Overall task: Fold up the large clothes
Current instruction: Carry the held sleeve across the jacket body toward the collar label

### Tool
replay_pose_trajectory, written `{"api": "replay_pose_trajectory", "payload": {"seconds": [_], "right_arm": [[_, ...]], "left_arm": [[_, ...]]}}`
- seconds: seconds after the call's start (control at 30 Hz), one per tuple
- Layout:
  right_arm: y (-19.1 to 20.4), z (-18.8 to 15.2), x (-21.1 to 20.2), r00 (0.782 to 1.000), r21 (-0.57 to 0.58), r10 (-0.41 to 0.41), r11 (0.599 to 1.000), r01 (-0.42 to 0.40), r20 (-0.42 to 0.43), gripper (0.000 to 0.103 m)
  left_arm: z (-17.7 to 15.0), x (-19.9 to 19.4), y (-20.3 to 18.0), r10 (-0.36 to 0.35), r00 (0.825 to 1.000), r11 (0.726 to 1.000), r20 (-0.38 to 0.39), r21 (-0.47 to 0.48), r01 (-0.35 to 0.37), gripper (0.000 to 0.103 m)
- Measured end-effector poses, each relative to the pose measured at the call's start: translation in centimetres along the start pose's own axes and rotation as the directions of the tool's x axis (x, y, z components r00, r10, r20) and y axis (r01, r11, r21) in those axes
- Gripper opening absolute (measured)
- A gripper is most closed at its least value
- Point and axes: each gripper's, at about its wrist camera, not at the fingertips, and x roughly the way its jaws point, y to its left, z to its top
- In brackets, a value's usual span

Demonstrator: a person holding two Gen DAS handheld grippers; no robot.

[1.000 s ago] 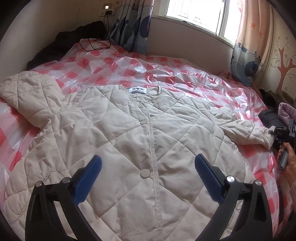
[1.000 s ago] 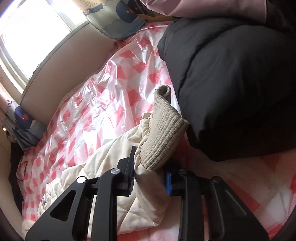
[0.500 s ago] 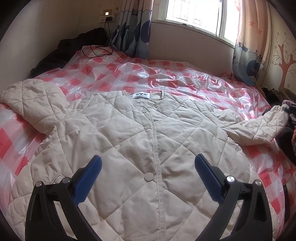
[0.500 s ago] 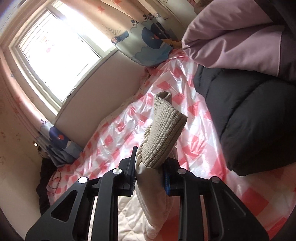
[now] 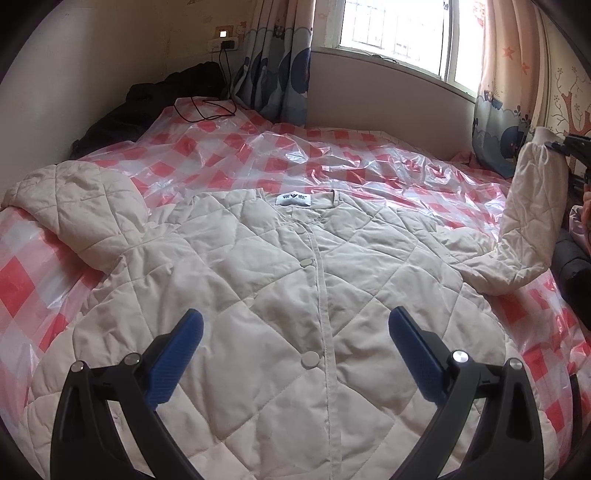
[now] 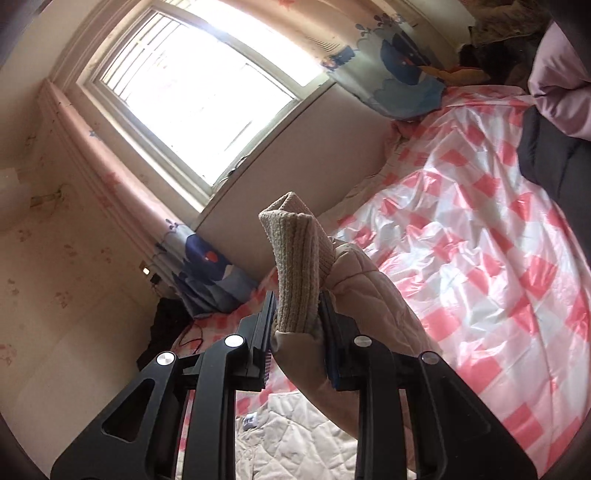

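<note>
- Two grippers in play over one cream quilted jacket [image 5: 295, 295], spread front-up across the middle of the left wrist frame on a bed under a red-and-white checked plastic sheet [image 5: 295, 162].
- Left gripper [image 5: 295, 350] at the bottom of that frame, hovering over the lower front of the jacket; blue pads [image 5: 177, 354] spread wide apart, nothing between them, released.
- Right gripper [image 6: 297, 314] at lower centre of the right wrist frame, clenched on the jacket's sleeve end, pads pressing just below the ribbed knit cuff [image 6: 295, 258], which sticks up above the jaws.
- Same sleeve [image 5: 532, 221] at the right edge of the left wrist frame, lifted clear of the sheet and rising to the cuff at upper right, the lower part bent back toward the jacket body.
- Other sleeve [image 5: 74, 206] at left centre, folded in a lump on the sheet beside the shoulder.
- White neck label [image 5: 292, 199] at upper centre of the jacket; snap buttons [image 5: 309, 360] down the closed front placket.
- Window [image 5: 399, 33] at top centre, patterned curtains [image 5: 273, 66] either side.
- Black cable [image 5: 207, 107] and dark clothing [image 5: 155, 99] at upper left, by the wall.
- Dark padded garment [image 6: 554, 155] at the right edge of the right wrist frame, lying on the sheet.
</note>
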Motion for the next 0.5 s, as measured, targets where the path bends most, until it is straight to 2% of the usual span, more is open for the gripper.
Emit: {"api": "replay_pose_trajectory", "payload": {"seconds": [0.27, 0.5], "right_arm": [[9.6, -3.5, 3.9, 0.990, -0.087, 0.116, 0.989, -0.122, -0.075, 0.022], [13.4, -6.5, 6.7, 0.972, -0.069, 0.177, 0.980, -0.189, -0.153, 0.022]], "left_arm": [[-0.1, 0.0, 0.3, -0.015, 1.000, 1.000, -0.023, -0.021, 0.015, 0.096], [-1.0, 1.1, -0.4, -0.037, 0.994, 0.999, -0.102, -0.027, 0.034, 0.096]]}}
